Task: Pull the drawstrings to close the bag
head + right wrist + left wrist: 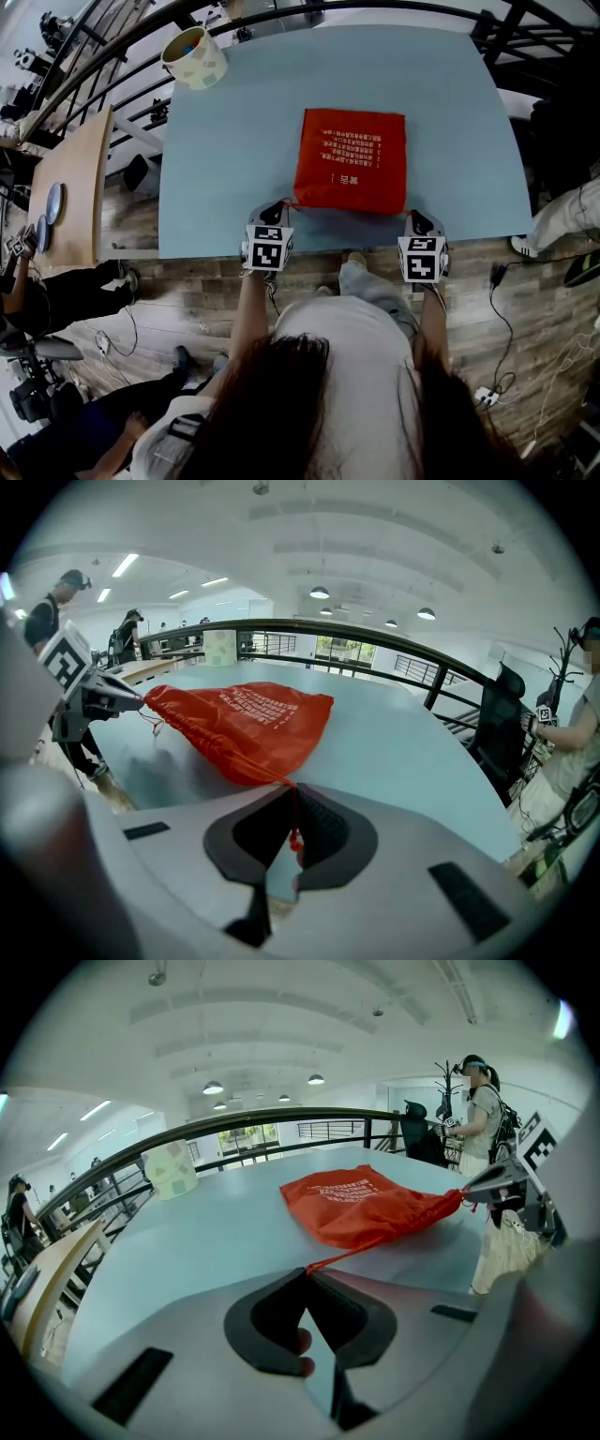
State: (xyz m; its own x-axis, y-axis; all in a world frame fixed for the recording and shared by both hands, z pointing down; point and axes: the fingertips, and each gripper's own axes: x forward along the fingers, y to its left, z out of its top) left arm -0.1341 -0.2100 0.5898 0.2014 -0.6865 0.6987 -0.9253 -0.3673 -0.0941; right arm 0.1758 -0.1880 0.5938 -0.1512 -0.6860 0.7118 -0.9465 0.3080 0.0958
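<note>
A red drawstring bag (349, 159) with white print lies flat near the front edge of the light blue table (244, 150). My left gripper (278, 208) sits at the bag's near left corner, and in the left gripper view its jaws (307, 1273) are shut on a taut red drawstring (349, 1255) running to the bag (361, 1206). My right gripper (413, 218) is at the near right corner. Its jaws (292, 791) are shut on the other drawstring (295, 834), whose knotted end hangs between them. The bag's mouth (178, 714) is gathered along the near edge.
A patterned paper cup (194, 57) stands at the table's far left corner. A black railing (112, 66) curves behind the table. A wooden side table (70, 187) is to the left. People stand around the floor, and cables lie on it.
</note>
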